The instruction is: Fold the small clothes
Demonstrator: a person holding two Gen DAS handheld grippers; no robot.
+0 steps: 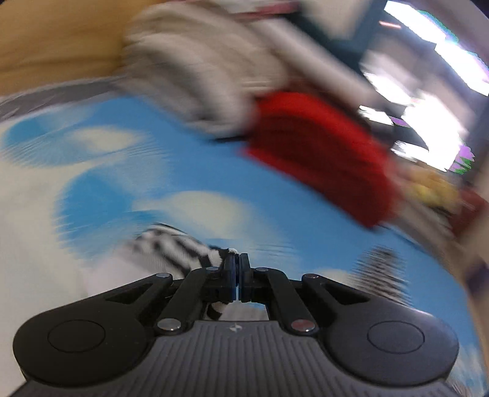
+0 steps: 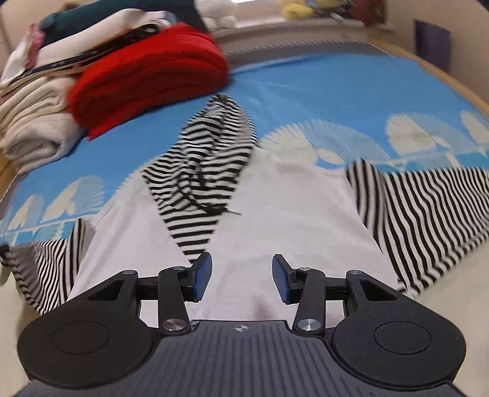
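Note:
A small white top (image 2: pixel 275 213) with a black-and-white striped hood (image 2: pixel 207 158) and striped sleeves (image 2: pixel 428 213) lies spread on a blue and white bedspread (image 2: pixel 336 91). My right gripper (image 2: pixel 241 268) hovers open over the white body near its lower hem, with nothing between the blue pads. In the blurred left wrist view, my left gripper (image 1: pixel 239 259) is shut, and striped fabric (image 1: pixel 171 244) of the top runs into the closed jaws from the left and shows again below them.
A folded red garment (image 2: pixel 146 76) and a pile of cream and white clothes (image 2: pixel 33 128) sit at the far left of the bed; in the left wrist view the red garment (image 1: pixel 321 158) is ahead to the right. Soft toys (image 2: pixel 296 10) line the far edge.

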